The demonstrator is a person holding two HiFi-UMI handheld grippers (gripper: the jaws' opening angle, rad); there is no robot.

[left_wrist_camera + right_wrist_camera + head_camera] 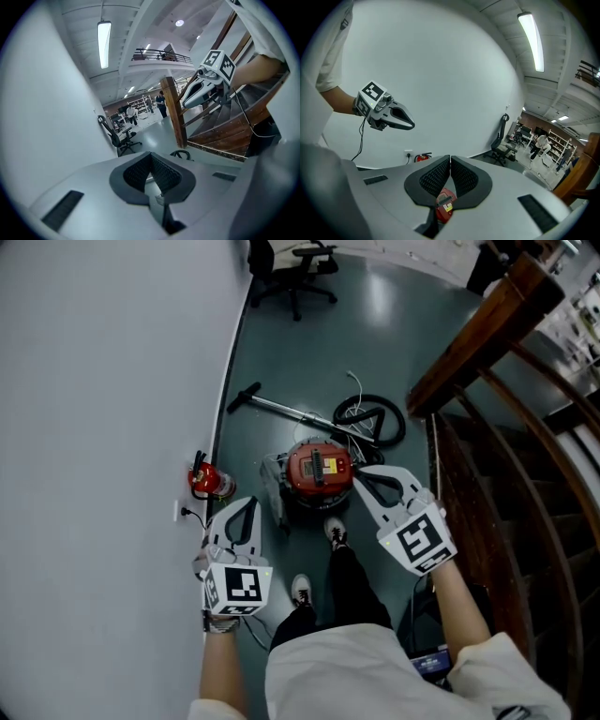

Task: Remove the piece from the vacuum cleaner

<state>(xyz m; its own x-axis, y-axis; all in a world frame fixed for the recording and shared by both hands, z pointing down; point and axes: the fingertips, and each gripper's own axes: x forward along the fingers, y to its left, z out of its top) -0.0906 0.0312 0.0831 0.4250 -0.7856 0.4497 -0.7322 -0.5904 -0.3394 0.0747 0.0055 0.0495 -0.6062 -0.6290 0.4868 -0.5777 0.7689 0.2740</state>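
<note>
Person's shirt (356, 671) lowest in head view | left gripper (247, 506) clenched, empty | right gripper (360, 474) clenched, empty (tips meet) | red vacuum cleaner (317, 470) on floor, between both fingertip pairs, nearer right's | fire extinguisher (208, 481) left of left fingertips, by wall

No legible text, brand or nos. anywhere. The vacuum cleaner (318, 468) had a small pale label (446, 207) on its red top, too small to read. Cubes on the left gripper (251, 502) & right gripper (358, 472) bore only black-and-white square code markers, no letters.
</note>
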